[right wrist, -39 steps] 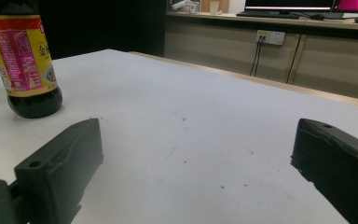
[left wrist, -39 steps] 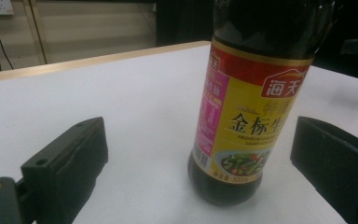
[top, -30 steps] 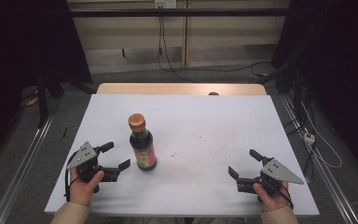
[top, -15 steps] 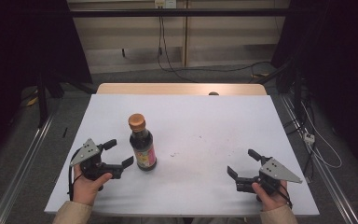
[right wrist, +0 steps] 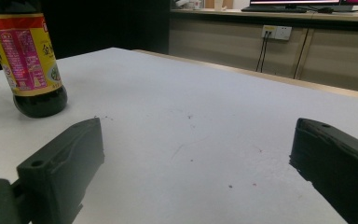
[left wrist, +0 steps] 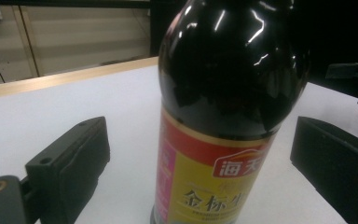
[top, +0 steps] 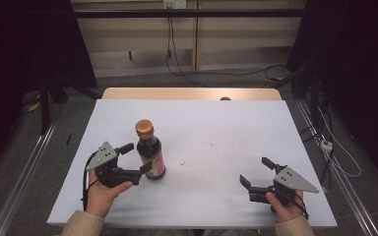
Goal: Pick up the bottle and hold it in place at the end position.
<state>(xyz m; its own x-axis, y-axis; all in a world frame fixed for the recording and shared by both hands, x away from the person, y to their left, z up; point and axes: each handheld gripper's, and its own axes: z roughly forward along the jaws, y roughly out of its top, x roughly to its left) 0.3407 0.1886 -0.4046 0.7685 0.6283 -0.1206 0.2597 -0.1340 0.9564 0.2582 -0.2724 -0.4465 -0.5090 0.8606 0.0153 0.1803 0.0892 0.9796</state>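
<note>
The white table (top: 216, 147) takes up the middle of the high view, with a tan wooden strip along its far edge and faint dark specks scattered near its centre; on its left half stands a dark soy sauce bottle (top: 149, 151), upright, with an orange-brown cap and a red and yellow label bearing Chinese characters; in the right gripper view the same bottle (right wrist: 31, 60) stands far off at the upper left, its base on the bare white surface. The left gripper (top: 137, 158), held in the person's left hand (top: 103, 191) at the near-left of the table, has its jaws set one on each side of the bottle's lower body; in the left gripper view the bottle (left wrist: 223, 116) stands between the two black jaws with white table showing on both sides, so the pads do not press on it and the claw is released; its jaws have just been closing a little. The right gripper (top: 257, 173), in the right hand (top: 285, 206) at the near-right, lies well apart from the bottle; its jaws stand wide over bare table, released and grasping nothing.
</note>
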